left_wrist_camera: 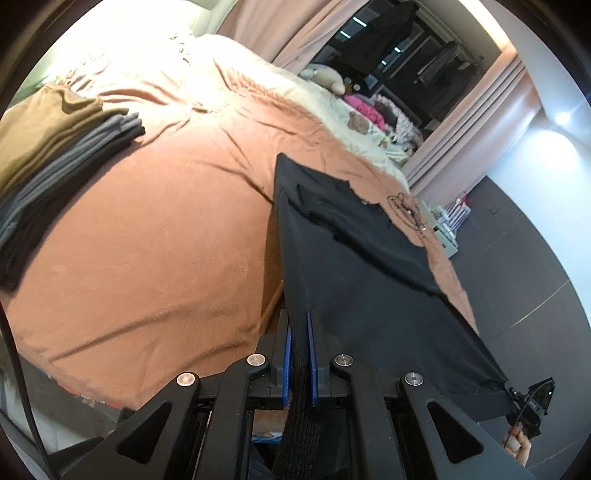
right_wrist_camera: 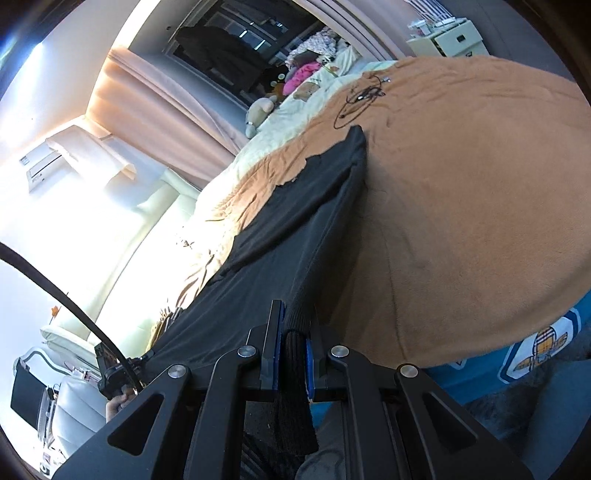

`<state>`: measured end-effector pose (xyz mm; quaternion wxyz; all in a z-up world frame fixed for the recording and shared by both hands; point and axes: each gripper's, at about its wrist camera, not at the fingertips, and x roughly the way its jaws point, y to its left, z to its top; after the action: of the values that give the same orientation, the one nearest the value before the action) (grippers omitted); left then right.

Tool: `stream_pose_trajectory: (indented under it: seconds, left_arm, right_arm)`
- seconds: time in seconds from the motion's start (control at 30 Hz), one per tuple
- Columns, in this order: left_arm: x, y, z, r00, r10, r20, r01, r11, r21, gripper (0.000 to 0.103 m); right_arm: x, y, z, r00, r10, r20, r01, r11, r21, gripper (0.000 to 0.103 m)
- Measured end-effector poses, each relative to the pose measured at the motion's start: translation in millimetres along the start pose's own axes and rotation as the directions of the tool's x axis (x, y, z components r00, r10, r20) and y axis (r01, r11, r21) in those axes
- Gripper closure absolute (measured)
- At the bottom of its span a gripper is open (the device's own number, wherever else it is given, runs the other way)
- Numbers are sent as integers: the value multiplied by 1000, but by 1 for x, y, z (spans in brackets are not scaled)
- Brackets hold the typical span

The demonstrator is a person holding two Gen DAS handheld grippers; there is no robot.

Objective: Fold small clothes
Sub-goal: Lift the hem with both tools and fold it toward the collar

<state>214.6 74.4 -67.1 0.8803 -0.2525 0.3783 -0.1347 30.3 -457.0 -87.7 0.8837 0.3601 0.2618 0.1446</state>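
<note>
Left wrist: fingers [left_wrist_camera: 286,343] pinch black garment [left_wrist_camera: 354,258] (right likewise).

A home bedroom. A bed [left_wrist_camera: 147,240] under an orange blanket carries a stack of folded clothes [left_wrist_camera: 55,155], with stuffed toys [left_wrist_camera: 325,75] near pink curtains [left_wrist_camera: 303,33] and a dark window [left_wrist_camera: 399,55].

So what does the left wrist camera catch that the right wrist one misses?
Only the left view shows the stack of folded clothes on the blanket. Only the right view shows the white cabinet and the blue cover below the blanket's edge. Both show the orange blanket, the coiled cable, and the black garment, its ribbed hem clamped in the left tool and the right tool.
</note>
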Motion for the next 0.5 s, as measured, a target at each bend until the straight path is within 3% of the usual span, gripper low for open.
stream_pose_trajectory:
  seconds: [0.5]
  left_arm:
    - [-95,15,-52,993,-105,56,106,994,-27,96]
  right_arm:
    - [-61,18,-41,998,52,38,-49,996,-79,97]
